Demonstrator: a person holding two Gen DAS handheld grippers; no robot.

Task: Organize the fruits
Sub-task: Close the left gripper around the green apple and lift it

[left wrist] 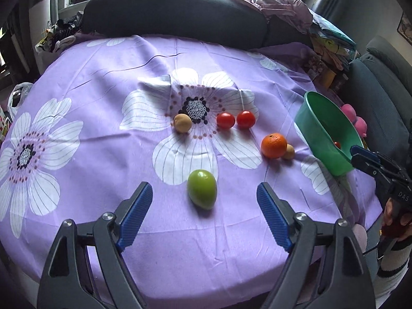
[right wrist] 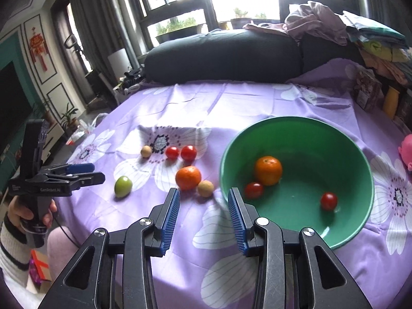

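Observation:
A green fruit (left wrist: 202, 189) lies on the purple flowered cloth just ahead of my open, empty left gripper (left wrist: 204, 193). Beyond it lie a tan ball (left wrist: 182, 122), two red tomatoes (left wrist: 235, 120), an orange (left wrist: 273, 145) and a second small tan ball (left wrist: 289, 152). The green bowl (right wrist: 360, 198) holds an orange (right wrist: 267, 170) and two tomatoes (right wrist: 253, 190). My right gripper (right wrist: 204, 198) is open and empty just left of the bowl's near rim, close behind the loose orange (right wrist: 188, 177) and the tan ball (right wrist: 205, 188).
A dark sofa cushion (left wrist: 175, 13) runs behind the table. Piled clothes (right wrist: 360, 33) and boxes stand at the back right. A pink toy (right wrist: 406, 152) lies right of the bowl. The left gripper also shows in the right wrist view (right wrist: 87, 171).

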